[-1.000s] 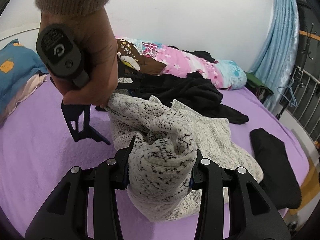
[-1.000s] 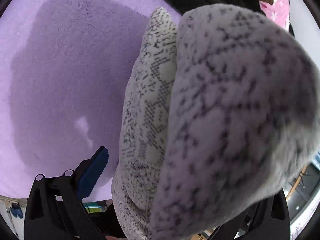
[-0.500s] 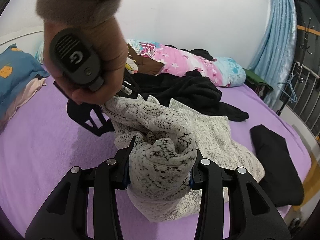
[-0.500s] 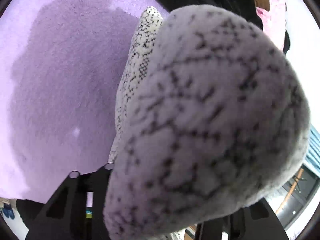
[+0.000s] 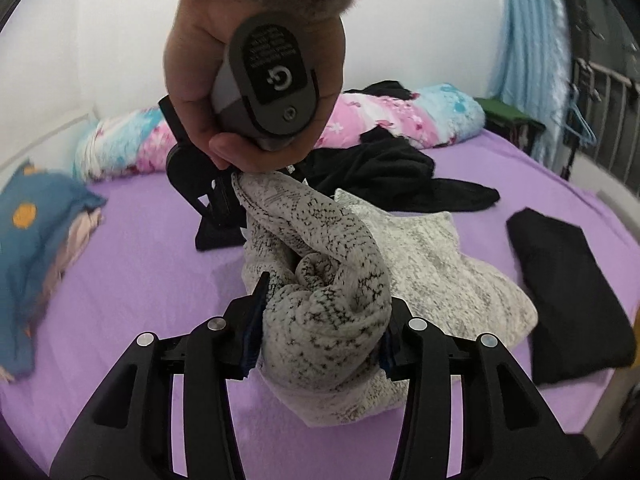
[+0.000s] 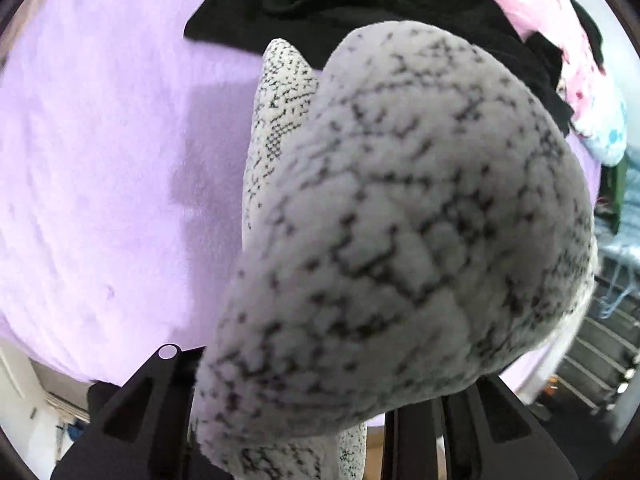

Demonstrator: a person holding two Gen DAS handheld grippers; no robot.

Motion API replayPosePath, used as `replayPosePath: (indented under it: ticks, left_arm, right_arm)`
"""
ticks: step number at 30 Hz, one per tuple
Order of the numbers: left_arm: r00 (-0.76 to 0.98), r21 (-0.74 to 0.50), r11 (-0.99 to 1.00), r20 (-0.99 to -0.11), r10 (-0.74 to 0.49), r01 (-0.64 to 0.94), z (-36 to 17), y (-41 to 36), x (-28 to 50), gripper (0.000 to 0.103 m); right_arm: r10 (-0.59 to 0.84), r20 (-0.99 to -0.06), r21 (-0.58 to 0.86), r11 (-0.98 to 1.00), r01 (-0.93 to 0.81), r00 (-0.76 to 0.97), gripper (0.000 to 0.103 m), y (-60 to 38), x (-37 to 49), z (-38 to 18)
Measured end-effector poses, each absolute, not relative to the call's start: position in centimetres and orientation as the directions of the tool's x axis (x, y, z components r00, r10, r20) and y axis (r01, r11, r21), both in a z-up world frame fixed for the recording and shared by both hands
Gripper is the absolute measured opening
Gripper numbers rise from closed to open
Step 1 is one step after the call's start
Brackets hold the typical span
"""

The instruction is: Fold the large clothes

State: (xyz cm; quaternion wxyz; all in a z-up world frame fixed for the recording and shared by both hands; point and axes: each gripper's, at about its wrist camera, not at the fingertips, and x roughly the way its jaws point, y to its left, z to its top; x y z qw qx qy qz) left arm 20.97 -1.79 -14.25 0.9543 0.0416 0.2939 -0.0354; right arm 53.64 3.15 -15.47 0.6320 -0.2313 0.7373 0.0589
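The left gripper [image 5: 320, 320] clamps a thick bunched roll of the white-and-black speckled sweater [image 5: 332, 312], its 2 blue-padded jaws pressed against either side of the fabric; they have just eased slightly wider while the cloth stays pinched between them. Ahead of it and higher, the person's right hand [image 5: 248, 80] holds the right gripper [image 5: 236, 196] pointing steeply down. That gripper's jaws have just been closing, and they now pinch a corner of the same sweater, lifted off the bed. From the pinched corner the knit runs in a taut ridge down toward the left gripper, while the rest of the garment spreads to the right of the left gripper on the purple bedsheet [image 5: 120, 280].

In the right wrist view the sweater [image 6: 400, 240] bulges close to the lens and hides the fingertips, so the pads themselves cannot be seen there; the purple sheet lies below and to the left of it.

Beyond the right gripper lies a heap of black clothes [image 5: 392, 176], and behind that a rolled pink-and-blue floral quilt [image 5: 400, 120]. Right of the left gripper, a folded black garment [image 5: 568, 292] rests flat. To its far left sits a blue pillow [image 5: 36, 216].
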Motion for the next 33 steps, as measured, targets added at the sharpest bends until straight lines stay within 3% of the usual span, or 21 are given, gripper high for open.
replayPosePath:
  ticks: [3,6,12,15,21,33]
  left_arm:
    - [0.813,0.136,0.961,-0.569,-0.123,0.240,-12.4,-2.8,19.7,0.047]
    - [0.764,-0.016,0.931,-0.567,-0.309,0.364,-10.3,0.1,18.6,0.048]
    - [0.740,-0.341,0.812,-0.346,-0.577,0.474,-8.6,7.3,18.4,0.052]
    - [0.770,-0.469,0.774,-0.261,-0.581,0.425,-10.2,10.7,20.0,0.054]
    - [0.725,-0.597,0.742,-0.359,-0.587,0.305,-17.3,10.1,25.9,0.052]
    - [0.605,-0.500,0.766,-0.482,-0.634,0.404,-20.6,1.1,29.1,0.051]
  right_arm:
    - [-0.169,-0.981,-0.122,0.920,-0.374,-0.096,0.024,-0.5,54.6,-13.4]
    - [-0.090,-0.992,-0.055,0.940,-0.335,-0.091,0.024,-4.5,55.0,-12.1]
    - [0.048,-0.996,0.066,0.957,-0.281,-0.071,0.024,-10.1,54.5,-10.5]
    - [0.102,-0.992,0.117,0.957,-0.267,-0.072,0.024,-13.4,54.5,-10.1]
    - [0.194,-0.979,0.204,0.947,-0.249,-0.066,0.024,-14.5,54.5,-11.0]
    - [0.296,-0.949,0.313,0.925,-0.214,-0.105,0.026,-20.5,53.9,-13.4]
